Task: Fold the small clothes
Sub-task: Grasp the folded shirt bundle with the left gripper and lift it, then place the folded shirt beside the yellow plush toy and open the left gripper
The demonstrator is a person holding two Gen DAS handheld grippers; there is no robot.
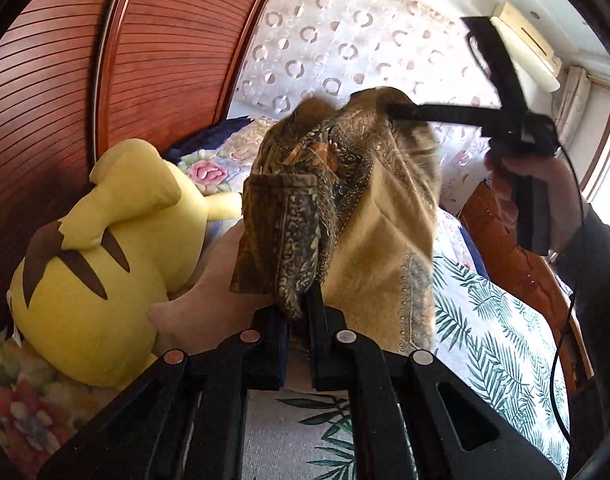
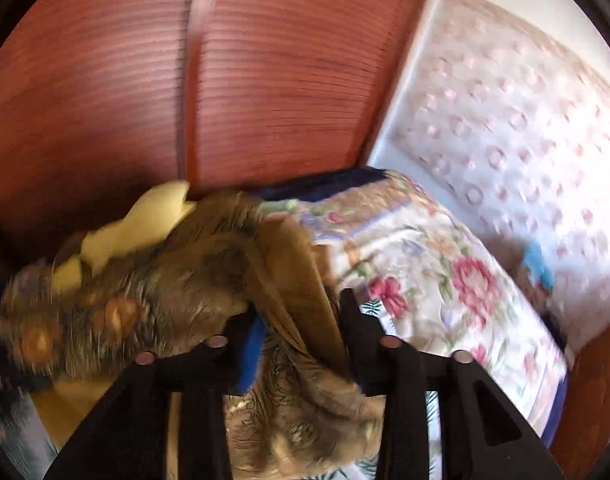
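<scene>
Patterned ochre garment (image 1: 361,208) hanging bunched above the leaf-print bedspread (image 1: 493,332), unfolded, folding all ahead. Left gripper (image 1: 301,312) clamped on its hem at 6 o'clock; right gripper (image 2: 301,316) parted around cloth, pads clear. Yellow plush (image 1: 101,264) at 9 o'clock.

Two grippers are showing: the left gripper (image 1: 301,312) and the right gripper (image 2: 301,320). One patterned brown garment (image 1: 345,200) is hanging between them. One yellow plush toy (image 1: 105,260) is lying left of the left tongs. One floral pillow (image 2: 425,280) is sitting beyond the right tongs. One hand (image 1: 537,184) is holding the far tongs.
</scene>
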